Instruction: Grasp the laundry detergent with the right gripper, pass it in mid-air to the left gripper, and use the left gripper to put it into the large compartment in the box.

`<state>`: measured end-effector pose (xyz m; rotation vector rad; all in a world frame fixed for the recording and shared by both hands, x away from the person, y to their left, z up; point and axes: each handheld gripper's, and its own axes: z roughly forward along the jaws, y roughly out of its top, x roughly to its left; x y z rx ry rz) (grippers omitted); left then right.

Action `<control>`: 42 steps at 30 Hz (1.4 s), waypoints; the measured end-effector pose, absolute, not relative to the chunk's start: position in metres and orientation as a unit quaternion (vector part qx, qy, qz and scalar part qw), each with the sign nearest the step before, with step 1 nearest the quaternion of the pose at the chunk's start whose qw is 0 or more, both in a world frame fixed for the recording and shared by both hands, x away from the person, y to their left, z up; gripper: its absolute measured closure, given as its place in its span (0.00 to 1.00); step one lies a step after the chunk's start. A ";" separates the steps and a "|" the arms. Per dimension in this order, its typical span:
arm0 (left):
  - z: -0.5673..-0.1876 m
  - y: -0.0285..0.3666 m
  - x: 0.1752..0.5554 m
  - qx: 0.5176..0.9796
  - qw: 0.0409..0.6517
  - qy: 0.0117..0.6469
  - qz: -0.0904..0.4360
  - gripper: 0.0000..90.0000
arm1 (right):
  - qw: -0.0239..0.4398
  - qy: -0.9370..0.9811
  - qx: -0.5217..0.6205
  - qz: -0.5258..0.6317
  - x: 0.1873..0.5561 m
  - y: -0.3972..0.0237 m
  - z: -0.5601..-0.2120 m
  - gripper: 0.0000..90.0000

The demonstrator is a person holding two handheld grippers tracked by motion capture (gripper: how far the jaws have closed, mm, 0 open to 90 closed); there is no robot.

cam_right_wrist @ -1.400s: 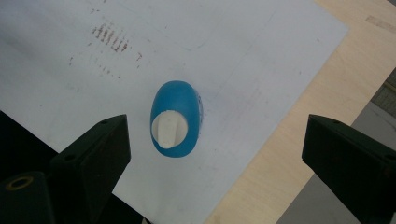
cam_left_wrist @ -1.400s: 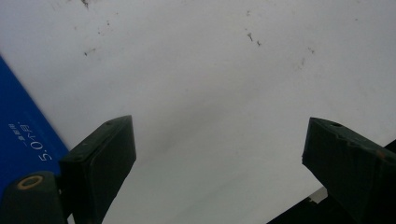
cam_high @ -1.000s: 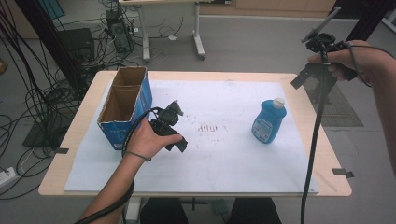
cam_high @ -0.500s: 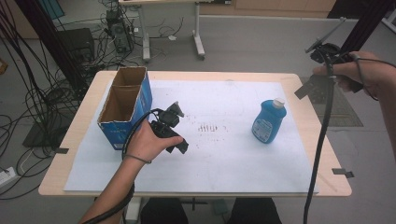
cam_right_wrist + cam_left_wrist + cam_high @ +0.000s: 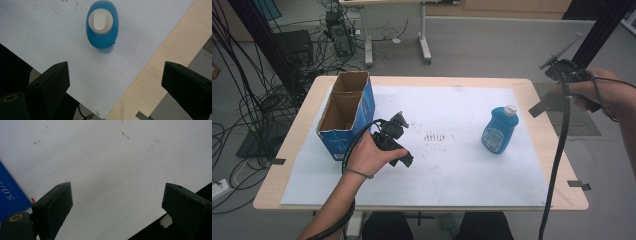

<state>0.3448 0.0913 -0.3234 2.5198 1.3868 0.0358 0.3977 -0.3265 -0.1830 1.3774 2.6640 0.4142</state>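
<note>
Bottle (image 5: 102, 30), blue, stiff and likely slick plastic, suits a body grip; both tools, left (image 5: 115, 202) and right (image 5: 115, 82), gape wide, empty.

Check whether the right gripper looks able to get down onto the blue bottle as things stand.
Probably yes. The right gripper is held above the table's right edge with jaws wide open, and the blue bottle stands upright on the white sheet with nothing between them.

place: lab or test workshop | signs: cable bundles (image 5: 247, 80) on grey floor left of tabletop (image 5: 532, 95) | computer tower (image 5: 337, 32) behind it | black frame posts (image 5: 602, 30) | white sheet (image 5: 462, 150) taped over it
</note>
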 end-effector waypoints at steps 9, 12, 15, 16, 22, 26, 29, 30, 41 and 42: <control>-0.322 0.092 0.344 0.868 0.138 0.476 0.012 0.11 | 0.058 0.880 0.452 0.134 0.391 -0.329 -0.199 0.09; -0.322 0.092 0.344 0.867 0.139 0.479 0.013 0.11 | 0.056 0.881 0.451 0.134 0.389 -0.329 -0.205 0.09; -0.322 0.093 0.344 0.866 0.141 0.479 0.012 0.11 | 0.055 0.881 0.450 0.136 0.387 -0.331 -0.211 0.09; -0.321 0.093 0.344 0.866 0.144 0.480 0.010 0.11 | 0.054 0.881 0.450 0.136 0.387 -0.331 -0.212 0.09; -0.321 0.096 0.344 0.864 0.144 0.482 0.013 0.11 | 0.053 0.881 0.449 0.138 0.384 -0.333 -0.223 0.09; -0.321 0.096 0.344 0.864 0.143 0.482 0.012 0.11 | 0.054 0.882 0.447 0.139 0.382 -0.333 -0.229 0.09; -0.322 0.096 0.343 0.865 0.144 0.481 0.010 0.11 | 0.053 0.882 0.446 0.142 0.381 -0.334 -0.234 0.09; -0.322 0.096 0.343 0.866 0.143 0.480 0.010 0.11 | 0.054 0.882 0.446 0.143 0.380 -0.334 -0.235 0.09; -0.326 0.095 0.341 0.865 0.146 0.481 0.007 0.12 | 0.059 0.880 0.447 0.152 0.375 -0.338 -0.250 0.09; -0.326 0.095 0.341 0.865 0.146 0.480 0.006 0.12 | 0.059 0.880 0.446 0.152 0.374 -0.338 -0.251 0.09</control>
